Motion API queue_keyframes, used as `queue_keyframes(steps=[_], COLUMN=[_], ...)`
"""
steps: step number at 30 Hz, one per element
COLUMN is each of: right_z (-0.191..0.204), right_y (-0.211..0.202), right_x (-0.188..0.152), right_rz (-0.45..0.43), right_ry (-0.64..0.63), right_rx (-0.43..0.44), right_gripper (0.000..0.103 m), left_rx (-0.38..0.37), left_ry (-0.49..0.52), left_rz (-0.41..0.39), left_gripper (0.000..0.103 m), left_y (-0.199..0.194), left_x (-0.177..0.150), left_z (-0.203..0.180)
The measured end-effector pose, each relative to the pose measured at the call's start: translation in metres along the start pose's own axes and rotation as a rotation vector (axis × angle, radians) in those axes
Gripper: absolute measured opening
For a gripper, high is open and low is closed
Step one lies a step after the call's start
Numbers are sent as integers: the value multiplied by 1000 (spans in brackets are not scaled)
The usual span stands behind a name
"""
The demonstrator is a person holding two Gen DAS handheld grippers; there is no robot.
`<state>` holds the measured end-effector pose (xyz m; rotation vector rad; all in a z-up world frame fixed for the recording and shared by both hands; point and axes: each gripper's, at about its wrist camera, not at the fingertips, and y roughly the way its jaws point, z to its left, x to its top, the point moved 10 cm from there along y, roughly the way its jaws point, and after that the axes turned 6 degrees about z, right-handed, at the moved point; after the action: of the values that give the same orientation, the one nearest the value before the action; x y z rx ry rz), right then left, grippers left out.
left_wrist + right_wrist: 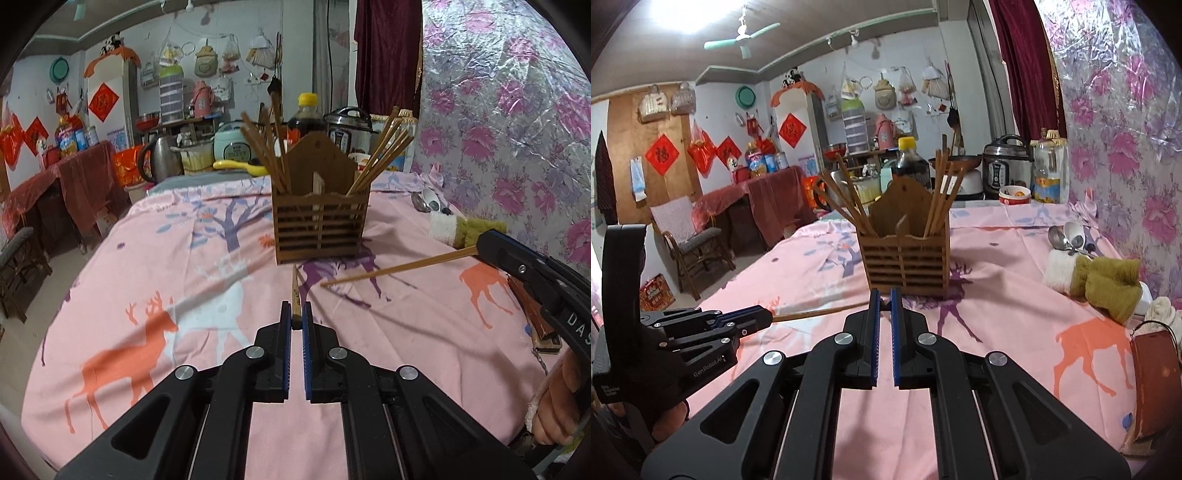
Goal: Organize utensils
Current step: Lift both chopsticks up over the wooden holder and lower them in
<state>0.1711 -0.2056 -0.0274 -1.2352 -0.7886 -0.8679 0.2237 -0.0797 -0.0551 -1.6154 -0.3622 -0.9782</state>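
Left gripper pinched one thin wooden chopstick; right gripper clamped another chopstick; slatted brown wooden holder stood just ahead of both.

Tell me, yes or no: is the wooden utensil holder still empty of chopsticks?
No, the wooden utensil holder already has bundles of chopsticks standing in both its left and right compartments.

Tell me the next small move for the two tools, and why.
Probably carry both forward to the slatted brown wooden holder and tip the sticks in. The left tool is shut on one wooden chopstick; the right tool grips another chopstick, and the holder already stands full of chopsticks just ahead.
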Motion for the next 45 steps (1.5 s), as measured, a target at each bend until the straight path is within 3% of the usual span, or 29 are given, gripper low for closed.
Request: queue_keyframes(steps=[14,25,45], right_z=[11,11,1], right_y=[-26,-31,-3], right_x=[27,38,98], right_rz=[-81,-98,-125], right_ry=[-25,-29,-20], right_rx=[16,25,31], right_gripper=[6,6,6], left_rx=[22,30,7], left_ry=[53,83,135], left_rz=[-81,-115,-144], left_gripper=[6,6,6], left_y=[-30,-39,-21], left_x=[25,39,99], left_z=[-11,-21,-27])
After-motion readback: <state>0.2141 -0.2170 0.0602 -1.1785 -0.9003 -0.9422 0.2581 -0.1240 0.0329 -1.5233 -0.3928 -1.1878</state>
